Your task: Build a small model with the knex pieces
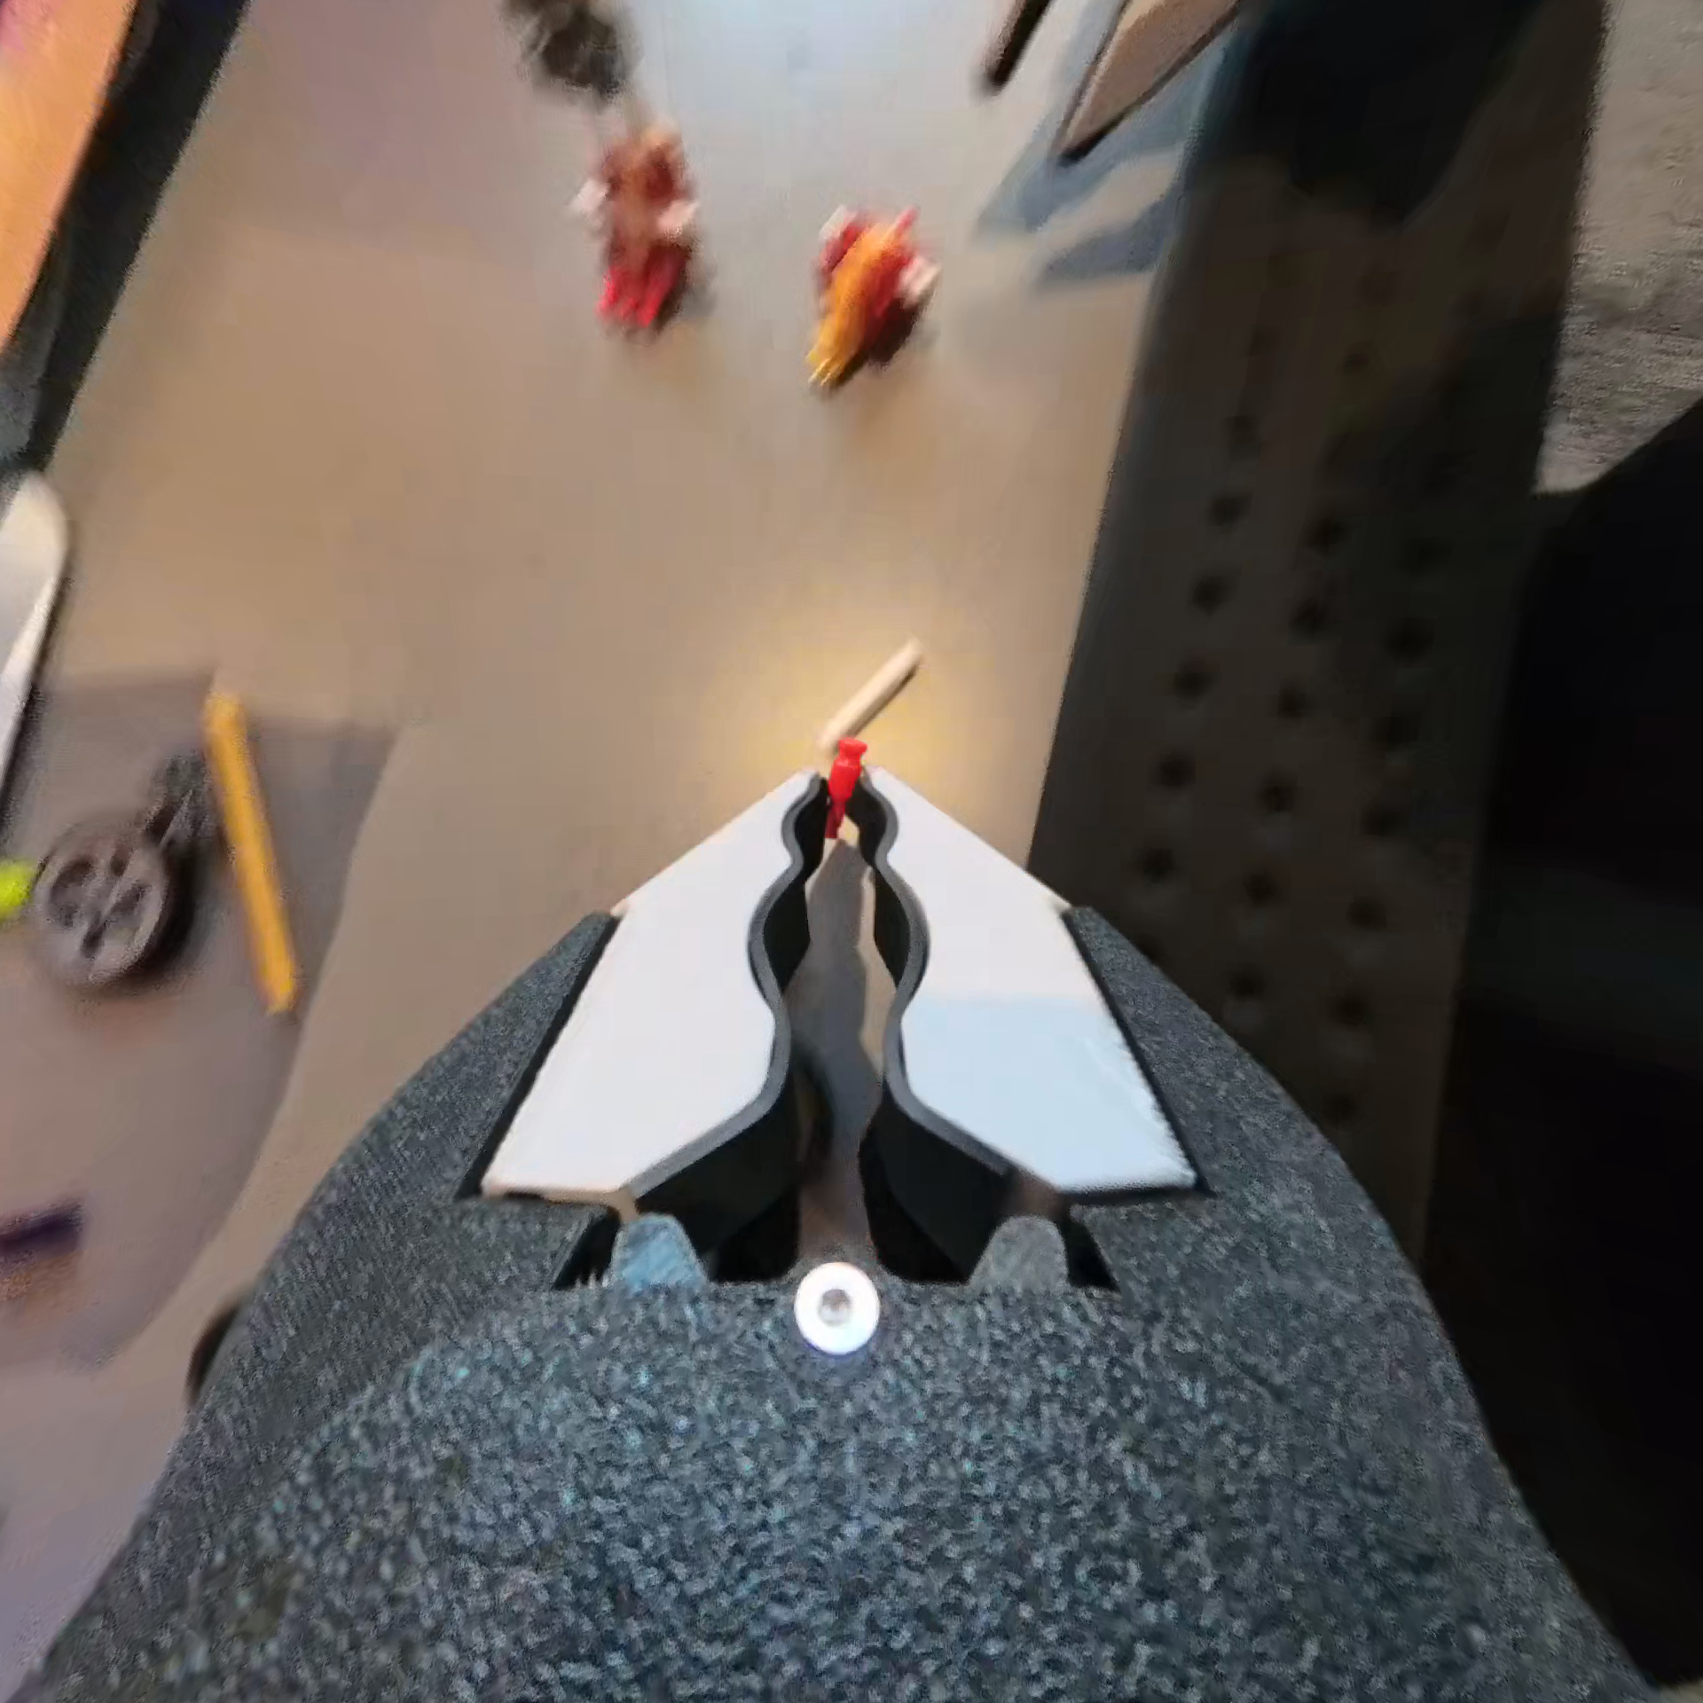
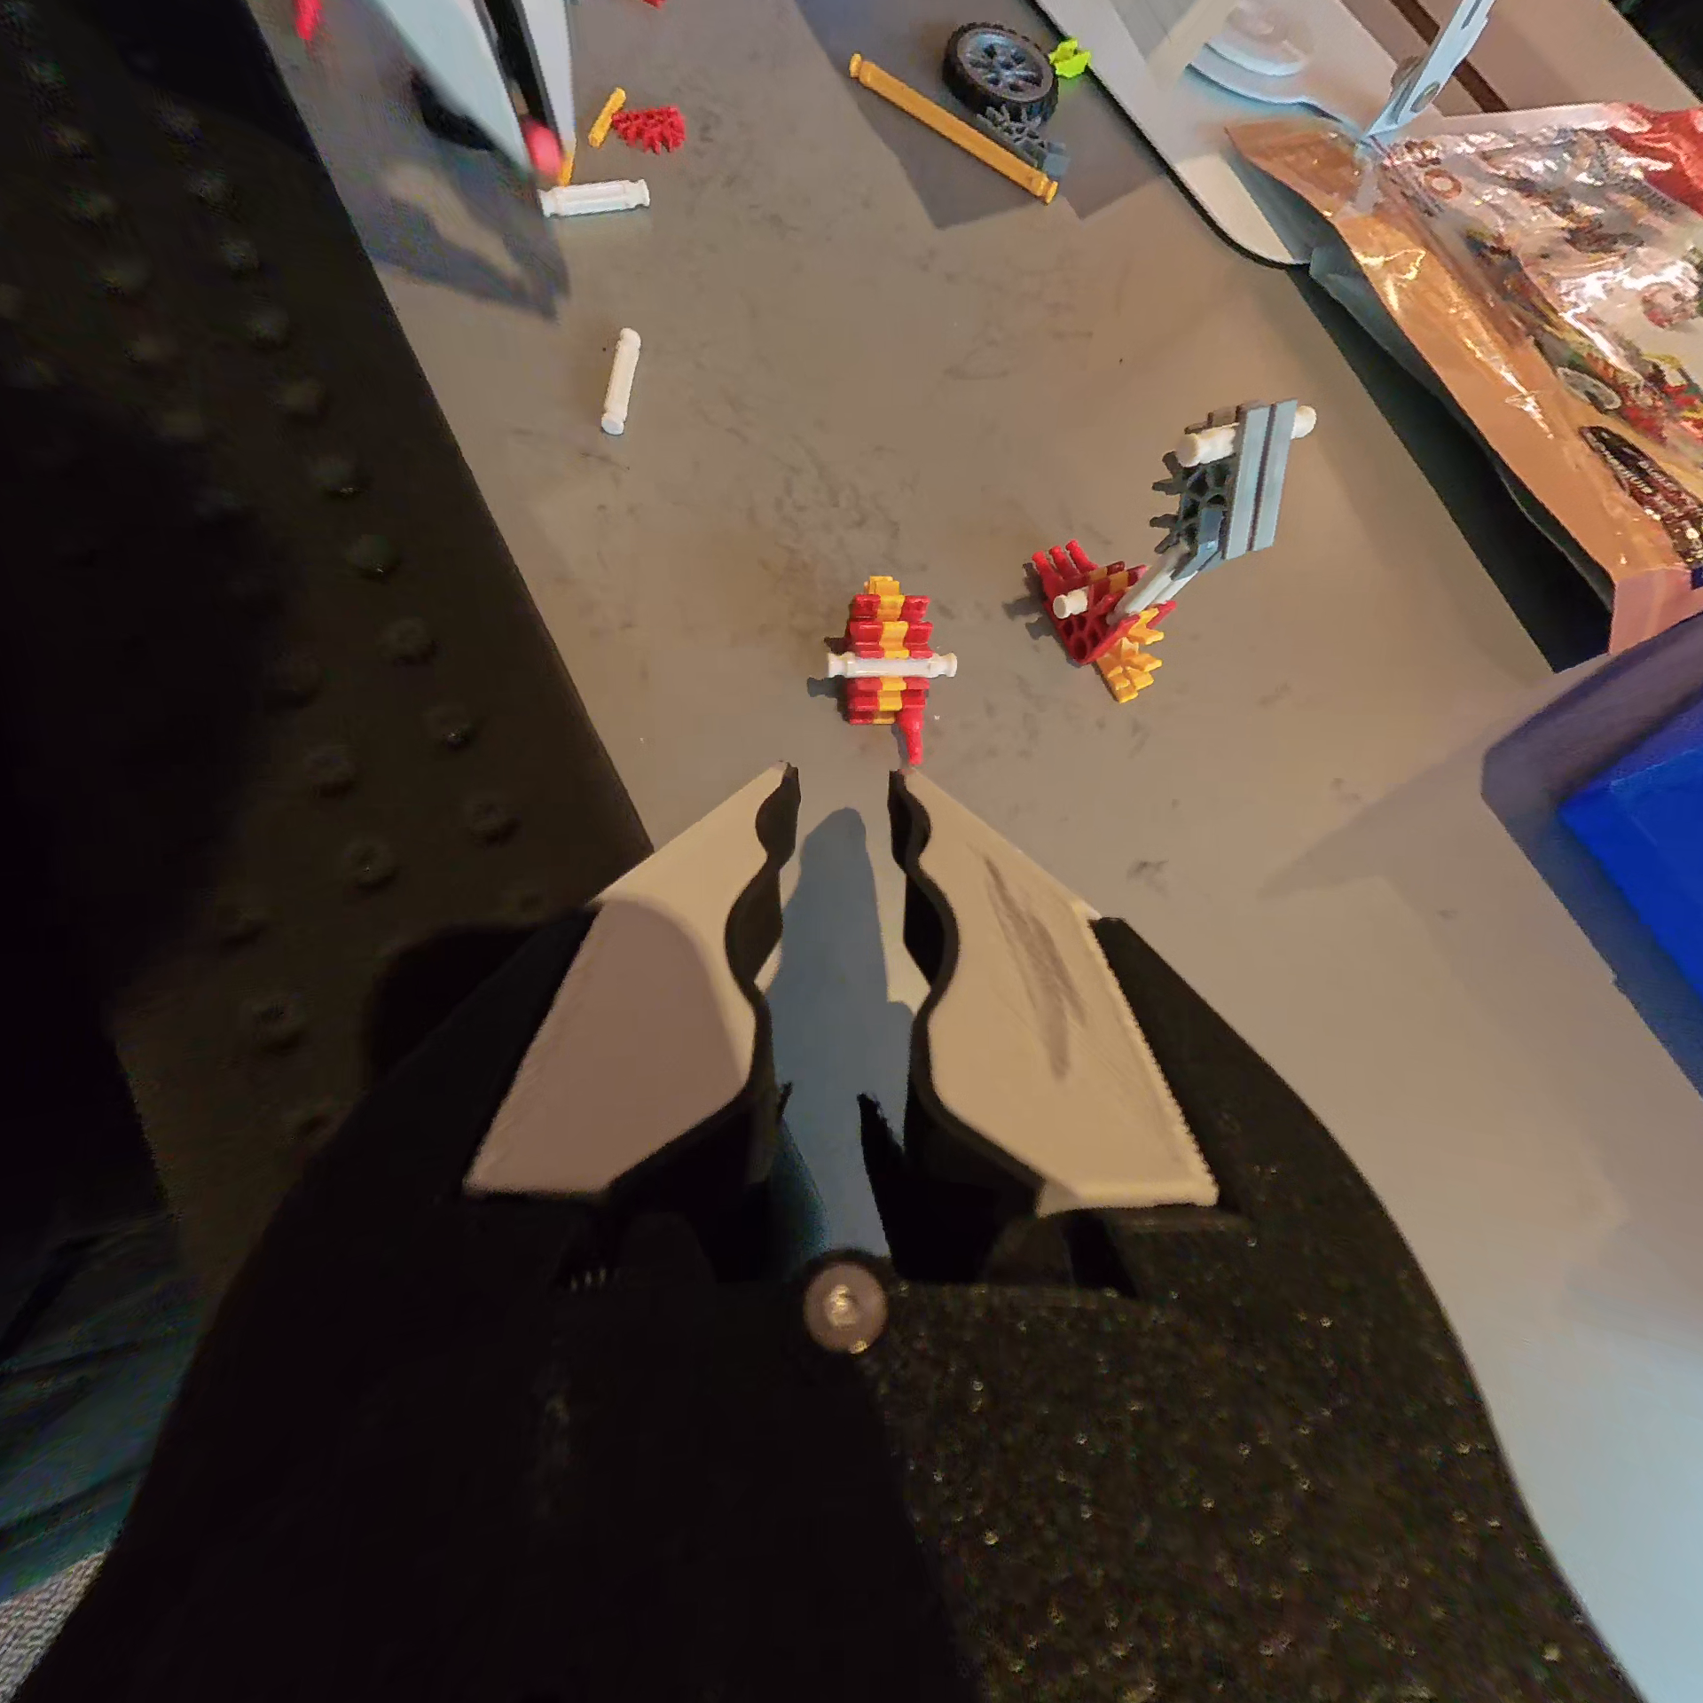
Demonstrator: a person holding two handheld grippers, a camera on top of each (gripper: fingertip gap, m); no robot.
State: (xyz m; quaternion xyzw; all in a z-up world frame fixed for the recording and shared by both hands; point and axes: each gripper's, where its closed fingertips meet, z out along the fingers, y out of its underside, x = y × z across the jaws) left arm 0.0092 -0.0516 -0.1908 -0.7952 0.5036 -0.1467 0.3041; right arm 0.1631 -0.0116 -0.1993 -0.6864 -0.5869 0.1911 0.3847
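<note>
Red small peg (image 1: 844,781) pinched at very tips of left tool (image 1: 840,783), lifted above grey table (image 1: 479,516); tip grip leaves peg end exposed. Right tool (image 2: 840,779) parted, empty, just short of red-yellow stacked piece (image 2: 886,652). White rod (image 2: 621,380) far left.
</note>
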